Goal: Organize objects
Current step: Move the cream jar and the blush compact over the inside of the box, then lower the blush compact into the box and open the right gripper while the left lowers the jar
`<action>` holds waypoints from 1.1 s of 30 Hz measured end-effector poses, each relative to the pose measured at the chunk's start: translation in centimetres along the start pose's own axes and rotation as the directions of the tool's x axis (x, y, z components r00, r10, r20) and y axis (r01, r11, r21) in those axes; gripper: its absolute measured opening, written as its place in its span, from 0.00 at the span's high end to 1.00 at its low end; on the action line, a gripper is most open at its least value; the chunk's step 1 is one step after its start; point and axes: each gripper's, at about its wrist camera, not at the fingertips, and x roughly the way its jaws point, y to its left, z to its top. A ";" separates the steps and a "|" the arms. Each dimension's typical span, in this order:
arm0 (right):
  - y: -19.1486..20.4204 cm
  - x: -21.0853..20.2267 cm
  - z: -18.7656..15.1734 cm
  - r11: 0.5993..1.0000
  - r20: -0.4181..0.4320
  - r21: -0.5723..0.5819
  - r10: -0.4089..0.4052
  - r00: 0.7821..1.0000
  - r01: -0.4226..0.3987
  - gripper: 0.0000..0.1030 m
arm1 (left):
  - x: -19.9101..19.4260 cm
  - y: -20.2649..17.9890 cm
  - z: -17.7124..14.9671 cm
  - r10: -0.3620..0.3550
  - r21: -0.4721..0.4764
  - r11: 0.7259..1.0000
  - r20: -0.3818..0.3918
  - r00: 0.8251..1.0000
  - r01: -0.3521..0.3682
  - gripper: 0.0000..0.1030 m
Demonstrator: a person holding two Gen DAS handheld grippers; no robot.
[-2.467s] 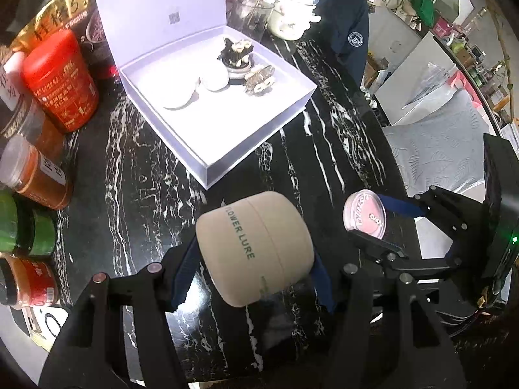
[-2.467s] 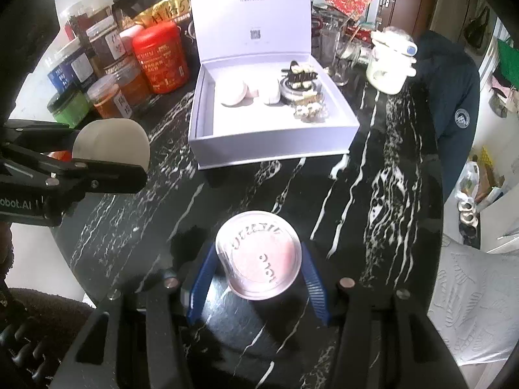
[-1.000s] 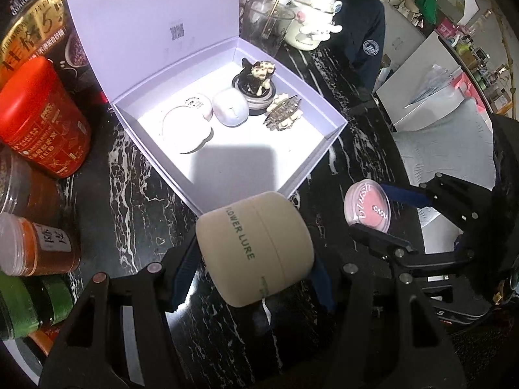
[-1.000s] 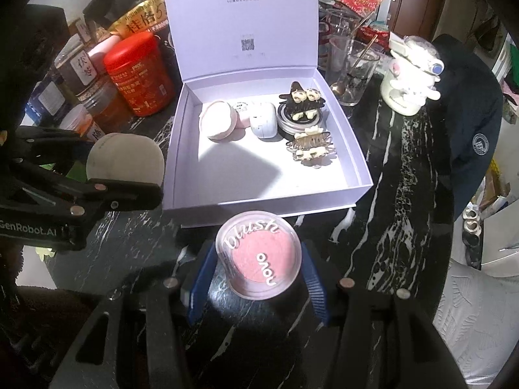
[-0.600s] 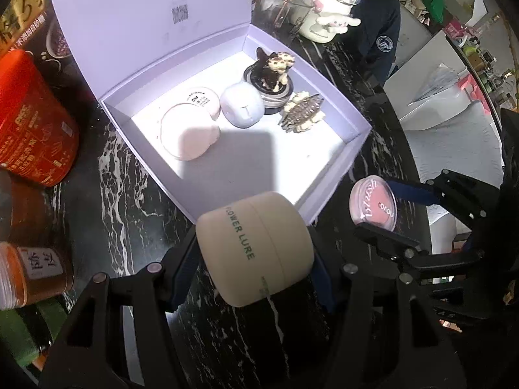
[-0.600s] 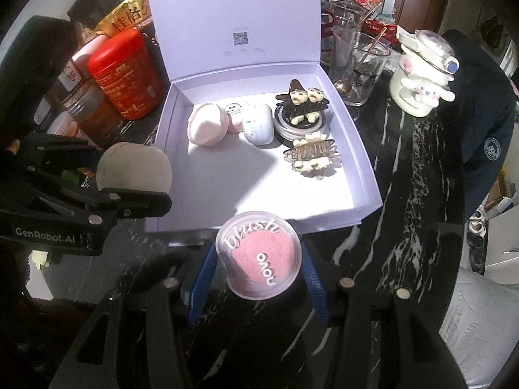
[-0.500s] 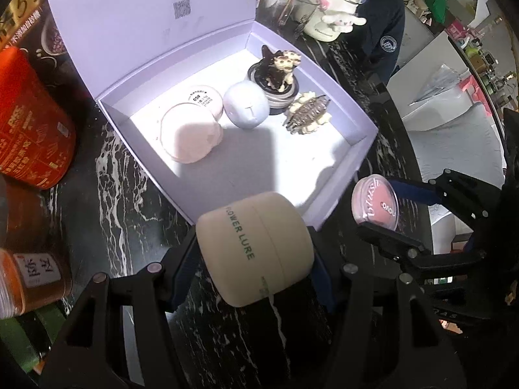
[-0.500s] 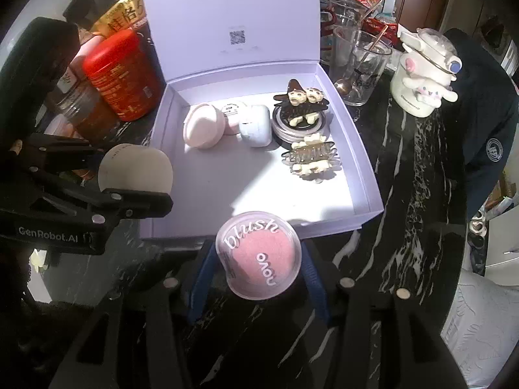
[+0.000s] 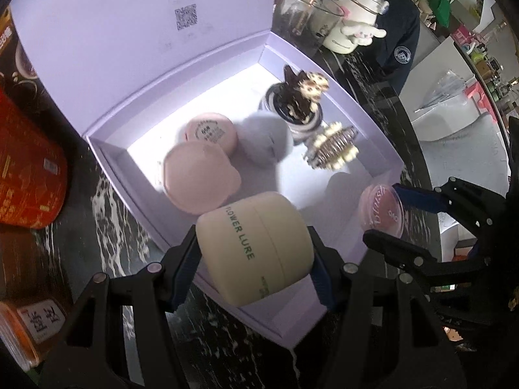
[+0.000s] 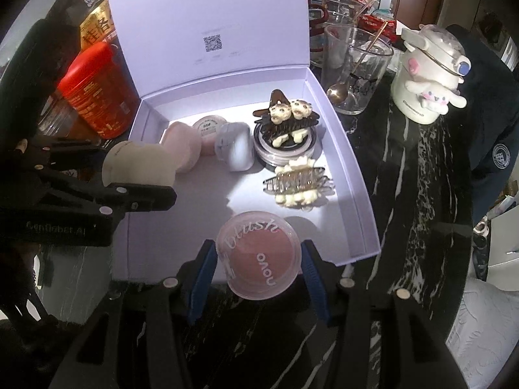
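Observation:
My left gripper [image 9: 254,253] is shut on a cream jar [image 9: 256,246] marked "FLOWER LURE", held above the near left corner of the open lilac box [image 9: 382,149]. My right gripper [image 10: 258,264] is shut on a round pink blush compact [image 10: 258,264], held over the box's near edge [image 10: 363,214]. In the box lie a pink puff [image 10: 181,146], a small pink pot [image 10: 209,126], a pale blue case [image 10: 235,149], a dark hair clip on a round tin [image 10: 287,129] and a cream claw clip [image 10: 298,184]. The jar [image 10: 139,165] and left gripper also show in the right wrist view.
Red tin [image 10: 94,90], spice jars [image 9: 19,334] and snack bags stand left of the box on the black marble counter [image 10: 418,214]. Glass cups [image 10: 356,71] and a white plush-covered mug [image 10: 428,81] stand behind right. A dark jacket [image 10: 489,123] lies at the right.
Both grippers have moved forward with their loads, from the bare counter to over the box's near edge. The box contents now look closer.

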 end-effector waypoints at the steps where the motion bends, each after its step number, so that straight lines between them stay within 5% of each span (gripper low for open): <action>1: 0.0 0.1 0.1 1.000 -0.001 -0.001 0.001 1.000 -0.001 0.48 | 0.1 0.1 0.3 0.002 0.000 1.000 0.002 1.000 -0.002 0.42; 33: -0.4 3.1 2.4 1.000 0.007 0.001 0.006 1.000 -0.006 0.48 | 2.4 3.2 4.5 0.061 0.001 0.998 0.045 0.997 -0.061 0.42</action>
